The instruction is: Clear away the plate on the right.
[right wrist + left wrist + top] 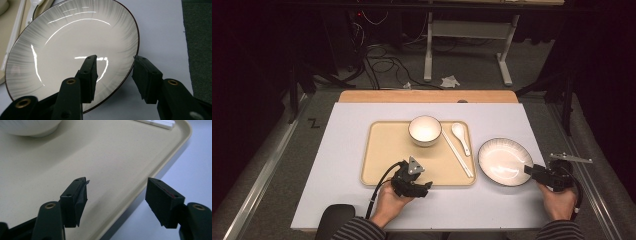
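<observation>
The right gripper (113, 75) straddles the near rim of the plate (62, 50), which lies just right of the tray (384, 150), jaws parted and not pressing (one inside, one outside), while the left gripper (116, 202) gapes wide over the tray's near edge.

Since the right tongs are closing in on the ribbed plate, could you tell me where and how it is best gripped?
Grip the plate at its thin rim, on the edge nearest the right tongs, coming in low from the table's right side. The rim flares up off the table, so one jaw can go over it and one outside, as they already straddle it. I judge that side best, since the tray crowds the opposite one.
</observation>
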`<state>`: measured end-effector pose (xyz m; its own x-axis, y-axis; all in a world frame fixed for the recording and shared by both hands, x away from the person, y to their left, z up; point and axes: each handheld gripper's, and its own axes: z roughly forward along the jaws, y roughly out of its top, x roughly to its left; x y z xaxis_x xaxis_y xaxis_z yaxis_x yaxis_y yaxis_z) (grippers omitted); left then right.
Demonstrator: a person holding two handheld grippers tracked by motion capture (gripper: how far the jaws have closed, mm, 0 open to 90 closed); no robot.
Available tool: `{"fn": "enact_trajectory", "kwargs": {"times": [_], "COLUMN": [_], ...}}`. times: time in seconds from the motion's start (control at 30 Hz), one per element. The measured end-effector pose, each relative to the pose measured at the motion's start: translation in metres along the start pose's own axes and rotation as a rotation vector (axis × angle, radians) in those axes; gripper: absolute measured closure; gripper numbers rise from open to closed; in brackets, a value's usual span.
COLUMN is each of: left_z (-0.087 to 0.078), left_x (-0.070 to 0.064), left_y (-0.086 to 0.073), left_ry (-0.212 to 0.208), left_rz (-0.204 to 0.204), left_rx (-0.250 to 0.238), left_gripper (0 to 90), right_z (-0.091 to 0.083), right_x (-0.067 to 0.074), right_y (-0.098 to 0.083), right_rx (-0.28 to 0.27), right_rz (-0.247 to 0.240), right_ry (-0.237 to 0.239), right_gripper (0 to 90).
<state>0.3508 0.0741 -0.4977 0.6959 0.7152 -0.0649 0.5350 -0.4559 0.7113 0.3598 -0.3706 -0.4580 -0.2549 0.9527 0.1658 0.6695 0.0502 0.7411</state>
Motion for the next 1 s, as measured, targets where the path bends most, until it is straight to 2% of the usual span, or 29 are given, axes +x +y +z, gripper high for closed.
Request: {"fn": "enact_trajectory", "kwargs": {"times": [0.1,0.27,0.37,0.57,0.63,0.73,0.87,1.0], "left_z": [0.000,-0.001,0.000,-0.001,-0.002,-0.003,-0.006,-0.008], "left_x": [0.000,0.000,0.000,0.003,0.004,0.003,0.003,0.004], "left_y": [0.000,0.000,0.000,-0.001,-0.001,-0.003,-0.005,-0.008], "left_ry": [0.002,0.010,0.014,0.038,0.044,0.053,0.067,0.075], "left_rz": [0.003,0.001,0.003,-0.005,-0.006,0.000,0.007,-0.003], "left_rx": [0.002,0.001,0.004,0.009,0.009,0.014,0.016,0.015], "left_gripper": [34.0,34.0,33.9,33.9,33.9,33.9,33.8,33.7], "right_z": [0.002,0.011,0.018,0.028,0.031,0.039,0.044,0.046], "right_x": [-0.004,-0.004,-0.005,-0.014,-0.016,-0.019,-0.021,-0.027], "right_y": [-0.003,-0.003,-0.002,-0.001,0.000,0.002,0.005,0.008], "right_rx": [0.020,0.049,0.076,0.114,0.138,0.174,0.194,0.193], "right_rz": [0.016,0.013,0.002,0.027,0.045,0.035,0.028,0.045], "right_ry": [-0.003,0.008,-0.015,-0.019,-0.010,0.006,0.007,0.027], "right_gripper": [57.3,59.0,61.9,64.4,64.3,64.2,63.4,62.6]}}
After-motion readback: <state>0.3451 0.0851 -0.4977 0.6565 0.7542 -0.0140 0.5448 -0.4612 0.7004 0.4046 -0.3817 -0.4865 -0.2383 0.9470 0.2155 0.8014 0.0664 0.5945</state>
